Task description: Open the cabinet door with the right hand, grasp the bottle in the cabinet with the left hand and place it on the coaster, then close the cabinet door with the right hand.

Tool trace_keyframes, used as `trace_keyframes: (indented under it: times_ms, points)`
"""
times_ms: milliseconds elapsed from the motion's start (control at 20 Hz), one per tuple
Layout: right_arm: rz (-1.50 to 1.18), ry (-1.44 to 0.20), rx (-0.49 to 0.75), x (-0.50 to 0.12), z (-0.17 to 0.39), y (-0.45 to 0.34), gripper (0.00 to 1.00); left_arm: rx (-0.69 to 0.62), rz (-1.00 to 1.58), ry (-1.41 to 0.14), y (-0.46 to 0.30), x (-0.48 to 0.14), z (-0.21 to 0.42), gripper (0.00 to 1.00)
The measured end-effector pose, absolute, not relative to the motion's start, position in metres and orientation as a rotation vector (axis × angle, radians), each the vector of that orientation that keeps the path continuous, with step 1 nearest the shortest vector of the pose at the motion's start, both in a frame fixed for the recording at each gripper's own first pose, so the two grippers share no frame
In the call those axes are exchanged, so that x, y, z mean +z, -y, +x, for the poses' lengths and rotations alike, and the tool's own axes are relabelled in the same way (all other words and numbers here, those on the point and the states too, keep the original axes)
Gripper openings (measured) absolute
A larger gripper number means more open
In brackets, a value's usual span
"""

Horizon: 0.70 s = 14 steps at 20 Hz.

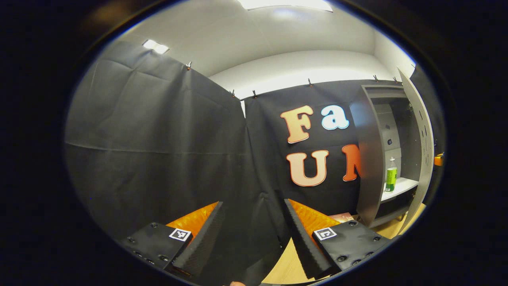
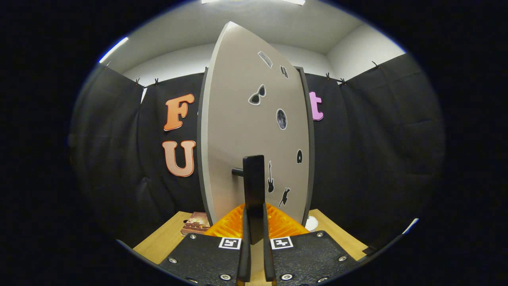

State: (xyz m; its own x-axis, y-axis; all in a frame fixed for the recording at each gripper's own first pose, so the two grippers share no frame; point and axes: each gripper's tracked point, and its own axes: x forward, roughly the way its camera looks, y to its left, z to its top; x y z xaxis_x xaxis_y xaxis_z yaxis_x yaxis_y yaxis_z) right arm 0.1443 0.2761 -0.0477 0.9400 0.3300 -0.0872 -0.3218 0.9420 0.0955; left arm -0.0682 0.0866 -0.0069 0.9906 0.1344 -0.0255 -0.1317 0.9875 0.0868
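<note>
This is a small test booth set up inside a room, not a real home. Black cloth (image 1: 158, 139) hangs from clips as walls, and the room's white ceiling (image 1: 278, 35) with bright lights shows above it. A grey cabinet (image 1: 371, 159) with stickers on its door (image 2: 254, 131) stands on a wooden table (image 2: 166, 238), like a pretend bit of a house.
</note>
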Motion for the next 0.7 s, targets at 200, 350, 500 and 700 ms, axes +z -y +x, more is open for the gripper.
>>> trace_keyframes:
  times_ms: [200,350,500,700]
  points:
    - [0.075,-0.108,0.301,-0.048,0.139,-0.261,0.12,0.087,0.079,-0.025,-0.062,-0.007,-0.054,0.94]
    - [0.080,-0.107,0.288,-0.051,0.141,-0.251,0.08,0.043,0.072,-0.028,-0.040,-0.010,-0.044,0.94]
    - [0.080,-0.111,0.266,-0.054,0.140,-0.241,0.08,0.014,0.077,-0.022,-0.022,-0.009,-0.037,0.94]
    - [0.078,-0.108,0.230,-0.053,0.141,-0.228,0.03,-0.022,0.053,-0.022,0.000,-0.010,-0.027,0.94]
